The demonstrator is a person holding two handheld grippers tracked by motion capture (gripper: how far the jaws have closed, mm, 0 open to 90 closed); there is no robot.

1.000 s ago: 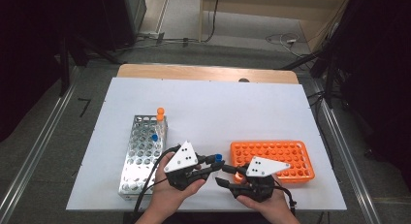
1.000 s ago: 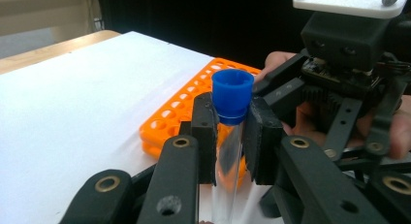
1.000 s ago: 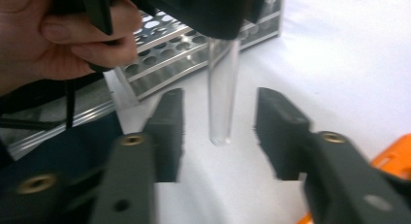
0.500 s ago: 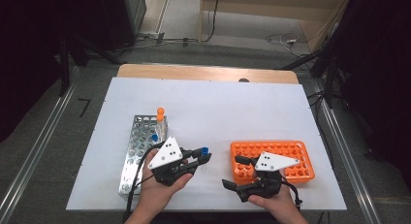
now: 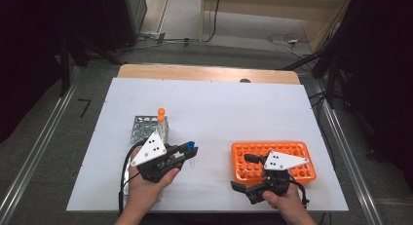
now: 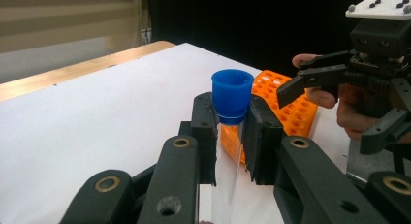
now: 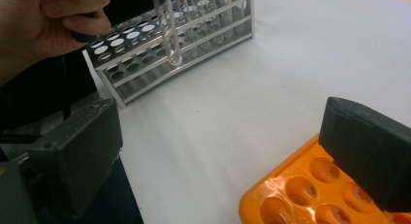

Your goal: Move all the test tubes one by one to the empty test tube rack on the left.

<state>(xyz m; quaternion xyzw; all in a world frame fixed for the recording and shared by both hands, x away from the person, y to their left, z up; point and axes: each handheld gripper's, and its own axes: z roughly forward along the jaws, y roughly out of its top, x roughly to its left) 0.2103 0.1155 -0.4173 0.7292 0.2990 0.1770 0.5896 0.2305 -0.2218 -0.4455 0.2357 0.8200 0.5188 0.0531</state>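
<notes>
My left gripper point(image 5: 188, 150) is shut on a clear test tube point(image 6: 227, 171) just under its blue cap point(image 6: 232, 95), holding it upright above the white table between the two racks. From the right gripper view the tube point(image 7: 167, 30) hangs in front of the metal rack point(image 7: 145, 54). My right gripper point(image 5: 242, 172) stands at the left end of the orange rack point(image 5: 292, 152). Its jaws have just been opening and now stand wide, with nothing between them point(image 7: 223, 151).
The metal rack point(image 5: 146, 125) sits left of centre, with an orange-capped tube point(image 5: 160, 113) upright at its far end and several tubes in it. The white table top point(image 5: 219, 108) runs out to a wooden strip point(image 5: 204, 73) at the back.
The two grippers, close together a second ago, have drawn apart. The left one carried the blue-capped tube leftwards. The right one opened its jaws and slid back to the right.
</notes>
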